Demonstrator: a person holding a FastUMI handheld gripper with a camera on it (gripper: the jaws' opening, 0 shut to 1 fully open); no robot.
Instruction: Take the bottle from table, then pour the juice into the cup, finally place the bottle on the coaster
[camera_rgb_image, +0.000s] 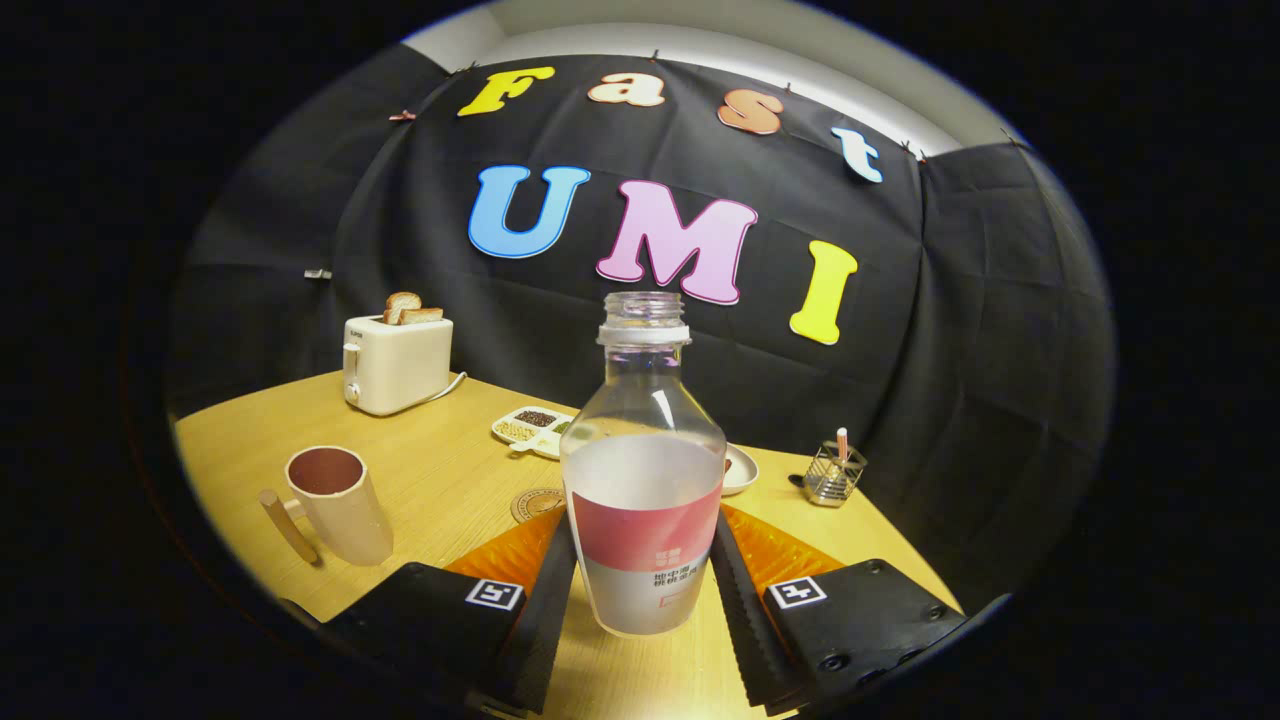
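**Bottle enclosed by the jaws, uncapped, ahead of the pour**

The table (430, 490) is shown carrying the toaster (397, 362), the cup (338, 504) and the coaster (534, 503). The bottle (645, 480) is seen upright between the fingers of the gripper (645, 590), which appear pressed to both its sides; whether it has been lifted cannot be told. The taking step is judged in hand. Next, carriage toward the cup, off to one side of the bottle, and a controlled tilt are called for. The bottle is clear, cap off, partly filled with pale liquid, banded by a red label.
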